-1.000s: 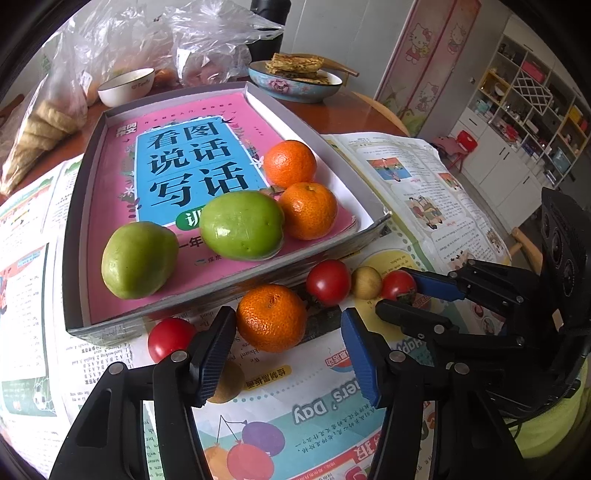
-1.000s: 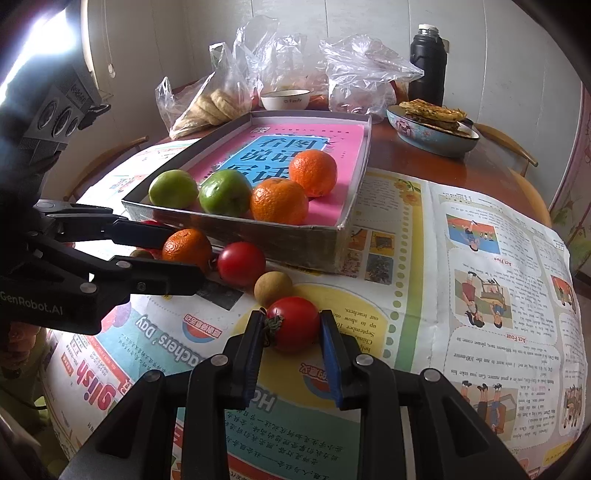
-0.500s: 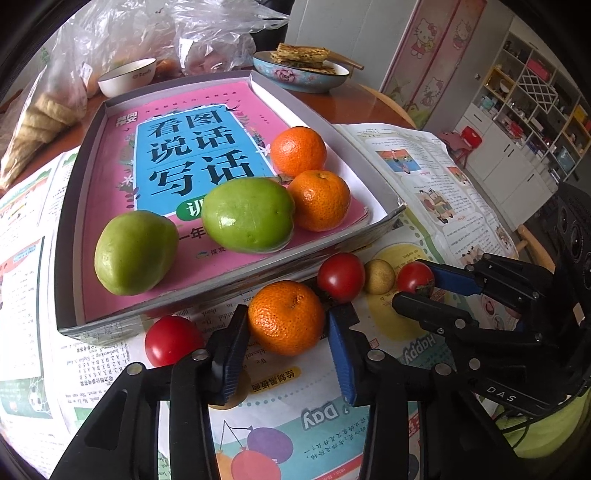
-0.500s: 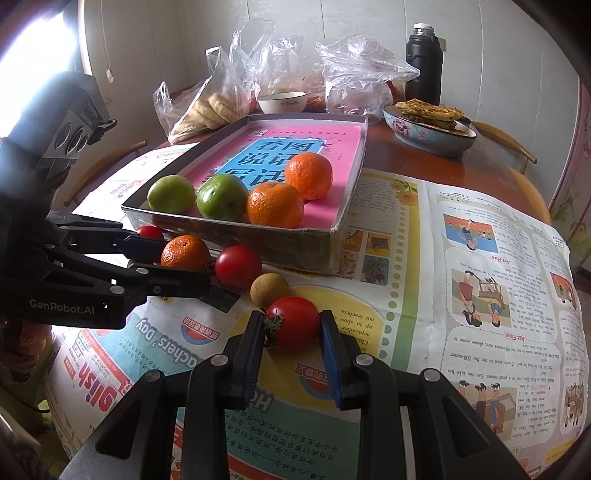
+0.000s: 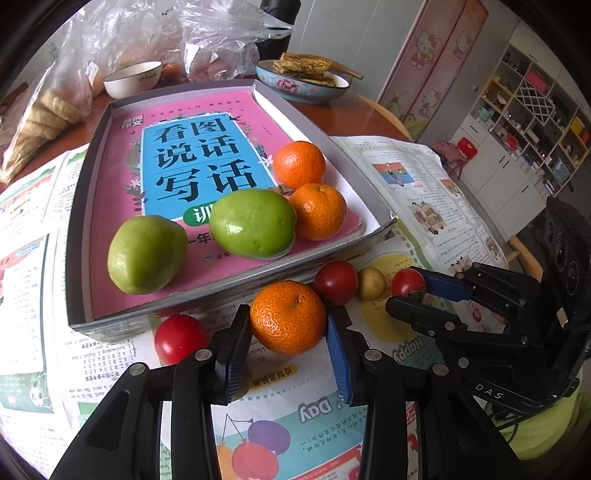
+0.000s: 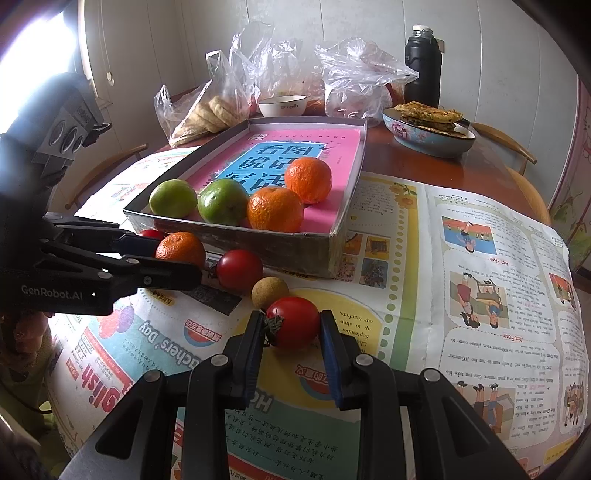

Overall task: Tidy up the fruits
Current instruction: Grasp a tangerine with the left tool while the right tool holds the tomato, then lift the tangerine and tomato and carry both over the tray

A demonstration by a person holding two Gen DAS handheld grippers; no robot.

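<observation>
Both grippers now grip fruit: my left gripper [image 5: 288, 345] has just closed on the tangerine [image 5: 288, 316], my right gripper [image 6: 291, 345] pinches a tomato [image 6: 293, 322], ready for the tray [image 6: 295, 242].

We see the plastic bags [image 5: 207, 33] cut off at the top edge; shelf items [image 5: 535, 107] are too small to identify.

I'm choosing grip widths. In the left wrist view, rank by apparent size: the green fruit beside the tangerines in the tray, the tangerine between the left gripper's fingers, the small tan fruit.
1. Green fruit
2. Held tangerine, though it lies nearer the camera
3. Tan fruit, clearly smallest
</observation>
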